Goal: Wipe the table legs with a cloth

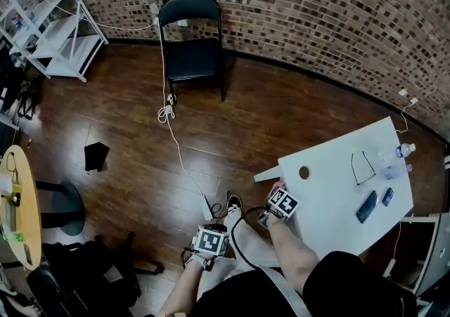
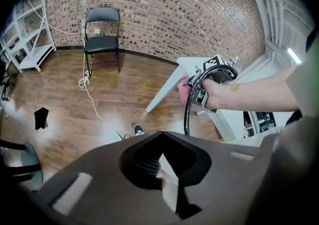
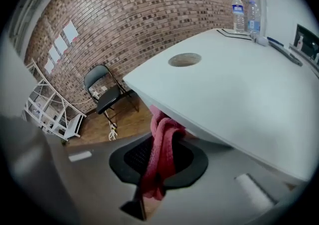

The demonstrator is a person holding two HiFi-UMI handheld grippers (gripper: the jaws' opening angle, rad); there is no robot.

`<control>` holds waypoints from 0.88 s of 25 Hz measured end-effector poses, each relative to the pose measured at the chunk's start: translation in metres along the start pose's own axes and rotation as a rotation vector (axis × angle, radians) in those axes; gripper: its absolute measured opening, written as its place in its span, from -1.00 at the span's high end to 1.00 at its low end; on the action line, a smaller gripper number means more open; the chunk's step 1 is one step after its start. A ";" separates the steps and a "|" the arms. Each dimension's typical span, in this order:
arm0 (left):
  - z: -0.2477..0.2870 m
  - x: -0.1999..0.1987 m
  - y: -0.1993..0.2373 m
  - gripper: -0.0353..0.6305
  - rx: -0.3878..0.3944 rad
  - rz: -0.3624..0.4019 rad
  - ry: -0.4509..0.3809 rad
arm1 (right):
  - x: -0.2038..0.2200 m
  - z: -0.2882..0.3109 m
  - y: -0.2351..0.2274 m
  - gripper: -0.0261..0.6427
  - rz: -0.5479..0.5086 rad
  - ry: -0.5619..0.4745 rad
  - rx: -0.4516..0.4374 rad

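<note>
The white table stands at the right, and one slanted white leg pokes out from under its near-left corner. My right gripper is shut on a pink cloth held at that corner, beside the top of the leg. In the right gripper view the cloth hangs from the gripper just under the tabletop edge. The left gripper view shows the leg, the cloth and the right gripper. My left gripper hangs lower left of the table, shut with nothing in it.
A black folding chair stands by the brick wall, and a white cord runs across the wood floor. White shelves are far left, a round wooden table near left. Glasses, a phone and bottles lie on the table.
</note>
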State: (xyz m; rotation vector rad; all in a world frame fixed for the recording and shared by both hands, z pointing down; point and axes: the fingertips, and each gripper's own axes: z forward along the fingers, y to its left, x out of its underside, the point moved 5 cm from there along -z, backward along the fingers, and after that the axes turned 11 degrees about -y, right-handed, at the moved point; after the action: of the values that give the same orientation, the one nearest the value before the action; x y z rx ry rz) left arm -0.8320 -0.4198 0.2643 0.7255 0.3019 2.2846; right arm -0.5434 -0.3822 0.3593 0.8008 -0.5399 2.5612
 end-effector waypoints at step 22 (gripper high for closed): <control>0.126 -0.097 0.081 0.89 0.147 0.103 -0.066 | 0.039 0.151 0.038 0.79 0.025 -0.024 0.105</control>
State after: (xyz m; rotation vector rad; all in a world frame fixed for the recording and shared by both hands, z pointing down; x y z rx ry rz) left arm -0.7472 -0.5444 0.3598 0.9091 0.4136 2.3475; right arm -0.5233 -0.4755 0.4882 0.8659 -0.4284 2.6244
